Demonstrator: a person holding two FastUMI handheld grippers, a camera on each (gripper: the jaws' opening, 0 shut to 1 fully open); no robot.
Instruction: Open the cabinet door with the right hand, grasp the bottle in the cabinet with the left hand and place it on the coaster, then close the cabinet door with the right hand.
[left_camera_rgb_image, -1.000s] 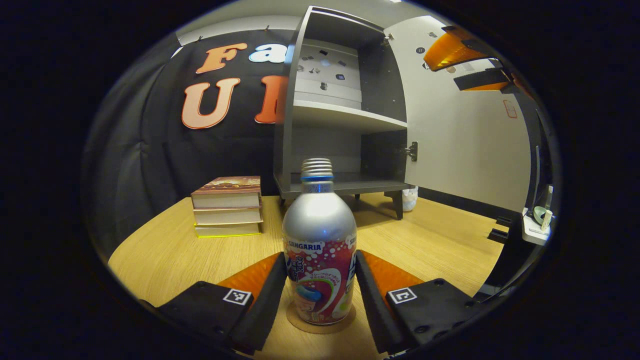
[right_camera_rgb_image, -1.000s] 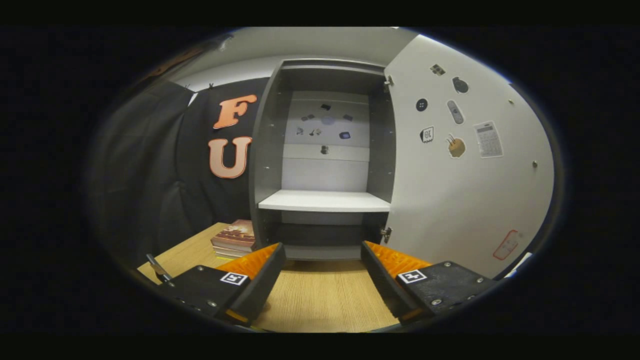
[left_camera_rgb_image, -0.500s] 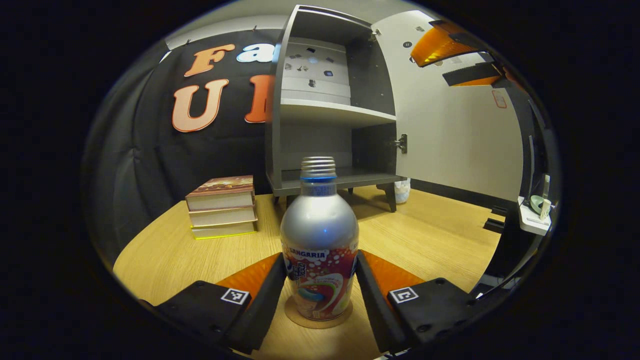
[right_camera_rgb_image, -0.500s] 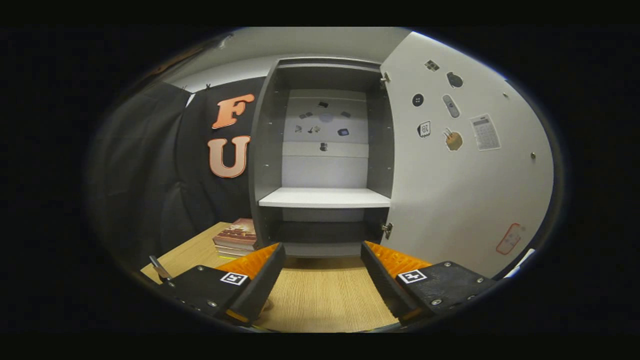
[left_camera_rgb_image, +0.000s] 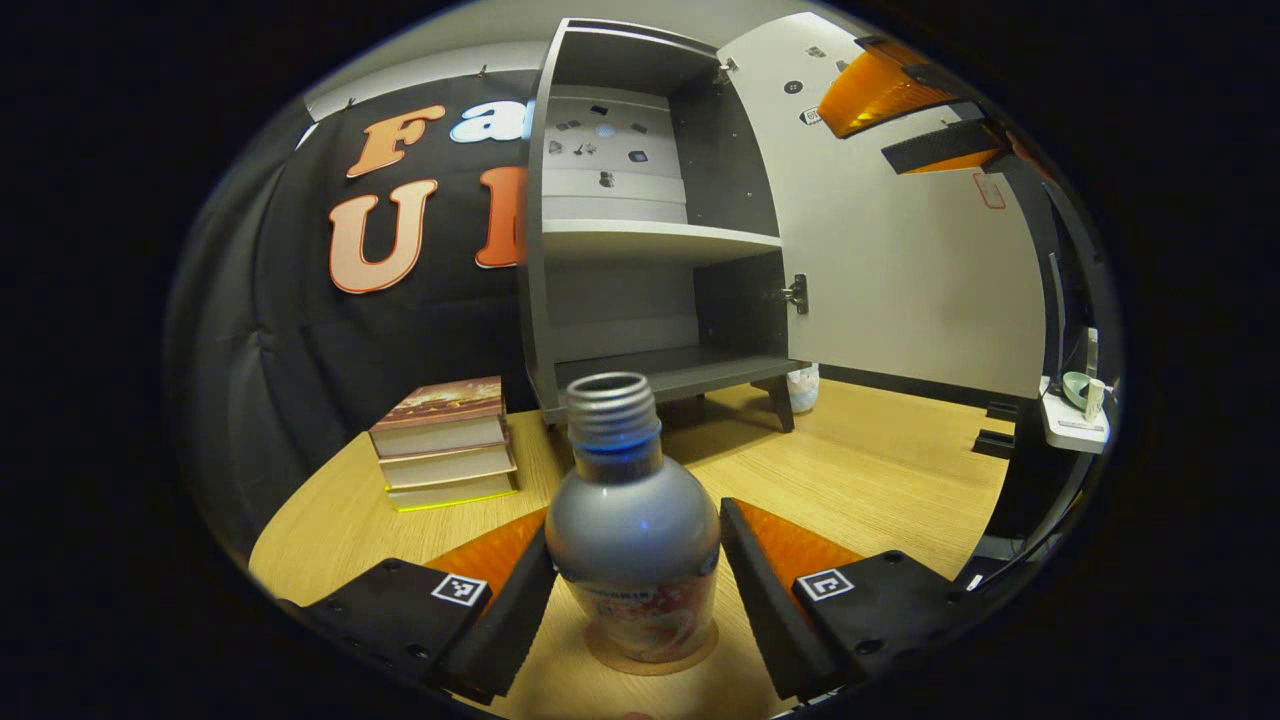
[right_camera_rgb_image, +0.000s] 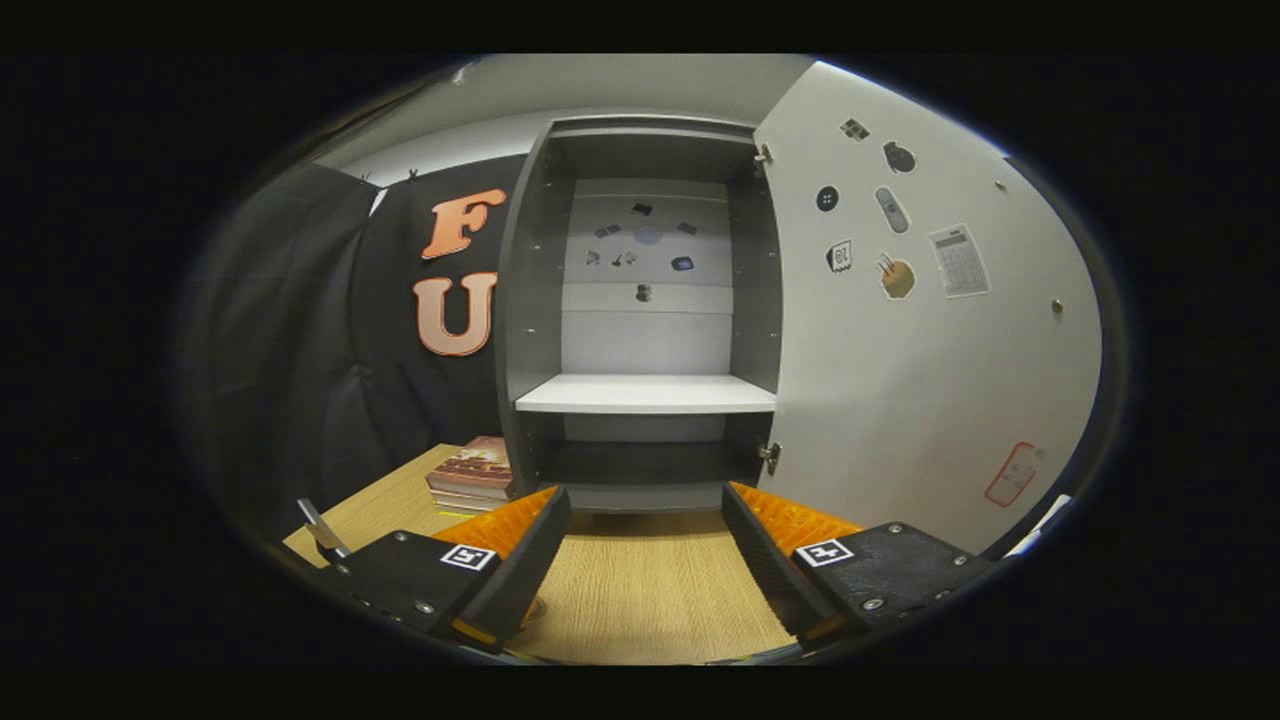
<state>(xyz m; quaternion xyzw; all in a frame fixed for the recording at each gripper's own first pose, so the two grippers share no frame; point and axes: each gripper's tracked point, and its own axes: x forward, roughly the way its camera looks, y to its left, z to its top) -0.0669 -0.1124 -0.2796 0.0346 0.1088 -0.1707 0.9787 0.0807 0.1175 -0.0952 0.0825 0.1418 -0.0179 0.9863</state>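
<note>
Bottle (left_camera_rgb_image: 632, 540) stood upright on coaster (left_camera_rgb_image: 652, 655) btwn left gripper (left_camera_rgb_image: 633, 600) fingers, jaws apart, not pressing. Right gripper (right_camera_rgb_image: 645, 545) spread wide, empty, facing cabinet (right_camera_rgb_image: 640, 320) w/ door (right_camera_rgb_image: 930, 330) open. Books (left_camera_rgb_image: 443, 443) on table (left_camera_rgb_image: 880, 480) nearby.

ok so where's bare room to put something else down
Free: both cabinet shelves, and the table right of the bottle toward the open door. Crowded: the books on the left, and the coaster between the left tongs.
</note>
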